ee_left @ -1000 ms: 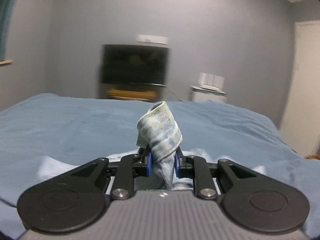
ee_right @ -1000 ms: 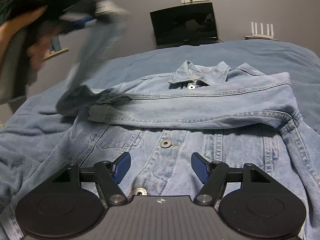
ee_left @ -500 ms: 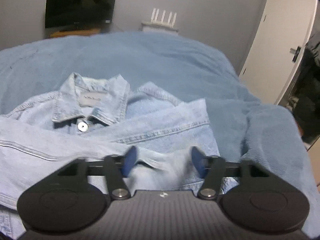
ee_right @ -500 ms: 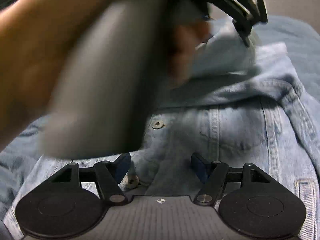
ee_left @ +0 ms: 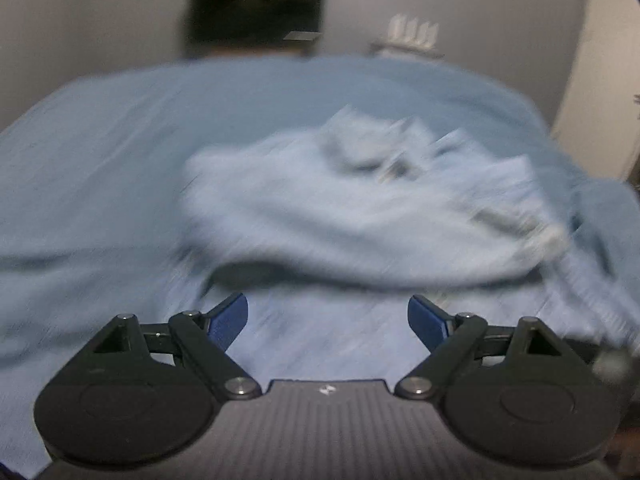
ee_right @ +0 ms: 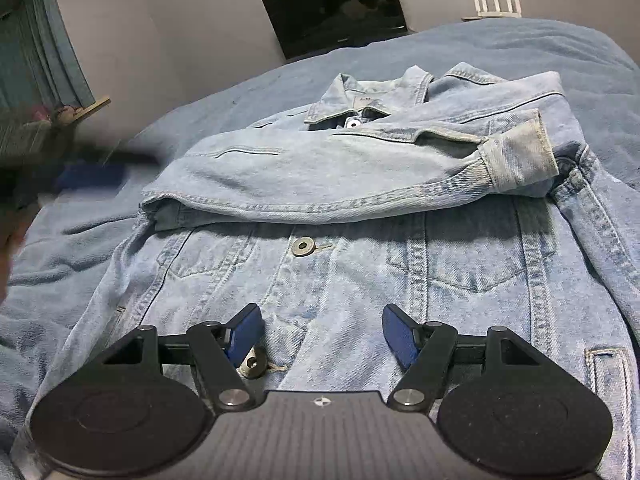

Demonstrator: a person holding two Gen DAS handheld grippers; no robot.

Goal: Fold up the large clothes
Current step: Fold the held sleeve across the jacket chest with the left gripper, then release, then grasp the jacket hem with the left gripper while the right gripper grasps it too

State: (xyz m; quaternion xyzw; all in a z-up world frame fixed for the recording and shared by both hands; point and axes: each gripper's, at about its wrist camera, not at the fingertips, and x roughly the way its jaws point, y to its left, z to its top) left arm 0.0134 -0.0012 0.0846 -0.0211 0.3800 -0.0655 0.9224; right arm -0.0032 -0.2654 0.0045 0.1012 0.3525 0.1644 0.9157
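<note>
A light blue denim jacket (ee_right: 360, 264) lies face up on the bed, collar at the far side. One sleeve (ee_right: 340, 176) is folded across the chest, its cuff (ee_right: 520, 156) at the right. My right gripper (ee_right: 322, 332) is open and empty, low over the jacket's lower front near a metal button (ee_right: 253, 366). In the left wrist view the jacket (ee_left: 360, 208) is blurred by motion. My left gripper (ee_left: 328, 320) is open and empty, near the jacket's near edge. It also shows as a blur at the left of the right wrist view (ee_right: 92, 174).
The jacket lies on a blue blanket (ee_right: 520, 48) that covers the bed. A dark TV (ee_right: 336, 6) and a white router (ee_right: 496, 2) stand at the far wall. A curtain (ee_right: 44, 60) hangs at the left. A white door (ee_left: 600, 80) is at the right.
My left gripper carried the sleeve across the jacket, let it go and opened, then swung back to the left. The sleeve now lies across the chest. My right gripper stayed open.
</note>
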